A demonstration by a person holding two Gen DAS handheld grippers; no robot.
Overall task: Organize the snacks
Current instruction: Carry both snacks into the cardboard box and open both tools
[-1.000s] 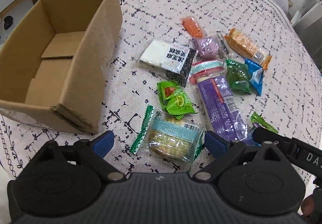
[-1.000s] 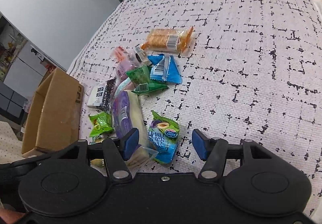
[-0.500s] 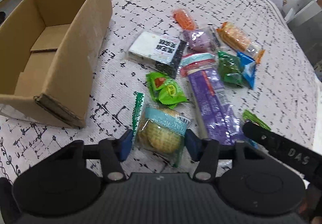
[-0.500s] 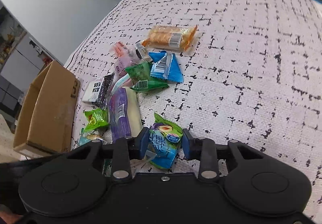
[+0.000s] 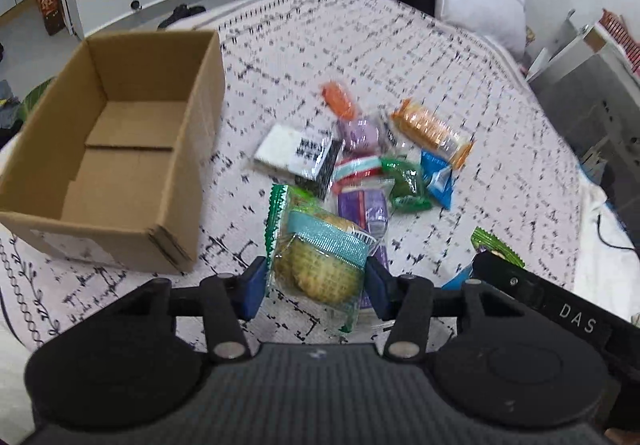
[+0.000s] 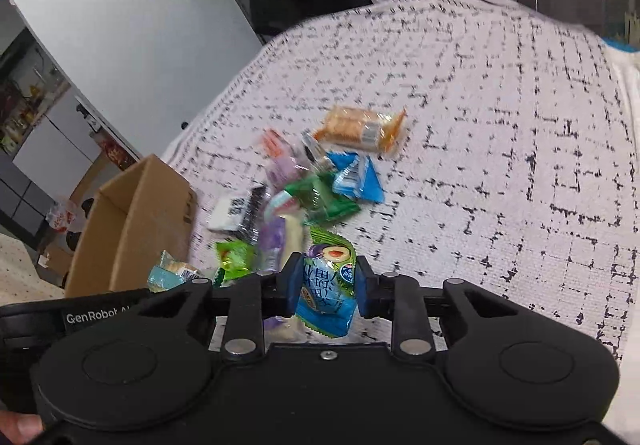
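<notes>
A clear-wrapped biscuit packet (image 5: 320, 261) with a teal band is clamped between the jaws of the left gripper (image 5: 316, 281), which are closed in on its two sides; it appears to be raised clear of the patterned bed cover (image 5: 500, 173). A blue-and-green snack pouch (image 6: 328, 285) is pinched in the same way by the right gripper (image 6: 326, 285), its jaws drawn narrowly together on the pouch. The step in hand is judged to be the carry after a double pick-up. The open cardboard box (image 5: 192, 133) stands on the bed to the left of the held packet, and nothing can be seen in the part of its floor that shows. The remaining snacks (image 5: 372, 157) are left in a loose heap on the cover, just right of the box. For the next move, both loads would need to be brought over the box's rim and let go only once above its floor. The left packet is the nearer; the right would have to cross over the heap.
</notes>
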